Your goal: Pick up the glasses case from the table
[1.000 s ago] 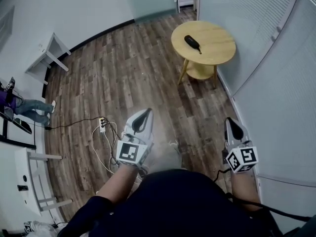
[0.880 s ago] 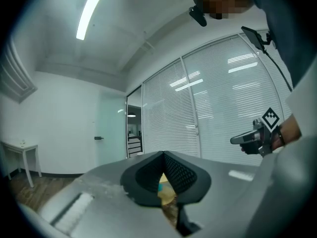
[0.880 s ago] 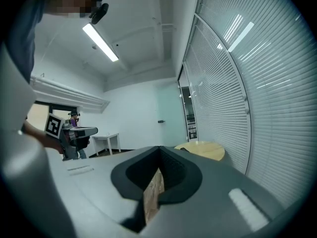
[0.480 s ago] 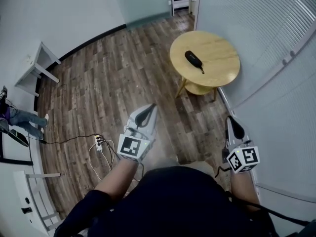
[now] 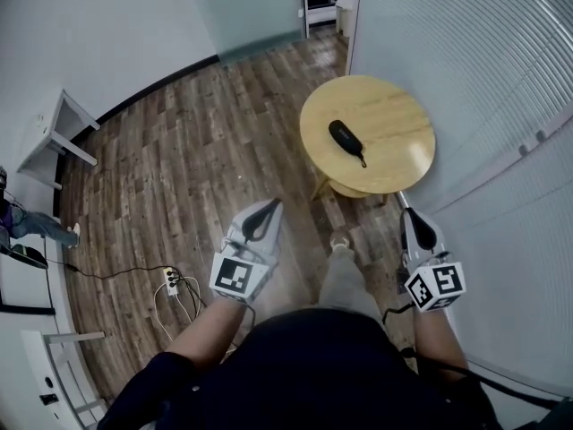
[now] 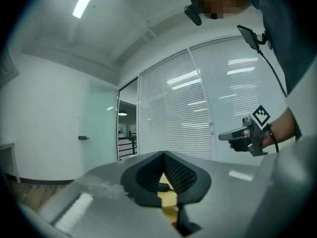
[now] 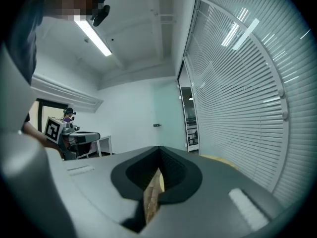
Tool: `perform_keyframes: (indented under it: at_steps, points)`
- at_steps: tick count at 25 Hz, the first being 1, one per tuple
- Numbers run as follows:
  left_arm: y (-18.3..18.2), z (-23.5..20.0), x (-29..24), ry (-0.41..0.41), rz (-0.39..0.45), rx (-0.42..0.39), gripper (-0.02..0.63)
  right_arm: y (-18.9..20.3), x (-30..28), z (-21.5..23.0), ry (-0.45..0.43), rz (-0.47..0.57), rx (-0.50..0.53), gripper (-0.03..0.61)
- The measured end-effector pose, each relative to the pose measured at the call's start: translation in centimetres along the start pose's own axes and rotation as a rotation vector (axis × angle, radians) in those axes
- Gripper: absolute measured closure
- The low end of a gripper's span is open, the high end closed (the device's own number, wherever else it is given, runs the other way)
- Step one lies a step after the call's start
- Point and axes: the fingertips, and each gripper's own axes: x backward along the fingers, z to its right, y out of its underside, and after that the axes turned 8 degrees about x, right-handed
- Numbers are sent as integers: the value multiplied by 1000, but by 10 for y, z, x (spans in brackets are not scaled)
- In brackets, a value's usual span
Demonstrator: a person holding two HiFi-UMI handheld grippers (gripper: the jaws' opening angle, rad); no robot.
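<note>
Nearest the camera are the person's dark top and forearms, one claw held out in each hand over the wooden floor. The left claw points level ahead, its marker cube at the rear. In its own view the two black pads meet at the tip, so it is closed and holds nothing. The right claw is level too and well apart from the left one. Its pads are also pressed together with nothing between them. Each claw shows in the other's view, off to the side: the right claw to the right, the left claw to the left.

Between the two claws and just ahead of them, the person's shoe stands on the floor. Left of the left claw and slightly behind its tip, a power strip lies among loose cables.

Ahead of both claws, nearer the right one's line, stands a round wooden table. The glasses case, dark and oblong, lies on its top toward the near left part, untouched and well apart from either claw. In the left gripper view, a sliver of the table shows below the closed tips.

To the right of the right claw runs a glass wall with blinds. Far to the left of the left claw is a white desk.
</note>
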Motion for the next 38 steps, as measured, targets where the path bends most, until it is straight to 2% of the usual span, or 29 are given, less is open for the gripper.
perform_keyframes:
  at_steps: [6,9,12,15,19,22,25,29,32,38]
  points:
    - [-12,-46,-61,-59,1,-4,611,-13,-91,50,-46,-6,10,571]
    - [-25,-67,-99,-96,-1,-1,611,-15,-139,66,-100,-23,2,571]
    - [-35,-89,-146,-155,-5,33,611,-17,-187,88,-179,-43,-7,571]
    - [-44,-100,-200,-185,-17,26,611,-24,-232,114,-242,-32,10,571]
    - [-51,-115,-270,-221,-35,-10,611,-27,-286,158,-252,-20,1,571]
    - [-29,-122,-312,-239,-61,-23,611,-4,-315,194,-257,-32,-30,571]
    - [-6,-121,-341,-225,-88,-5,611,22,-335,207,-271,-56,-37,571]
    - [20,-125,-365,-184,-134,24,611,47,-358,203,-268,-100,-50,571]
    - [36,-128,-379,-166,-139,43,611,73,-370,192,-278,-154,-64,571]
    - [69,-139,-386,-128,-173,67,611,116,-393,170,-292,-240,-48,571]
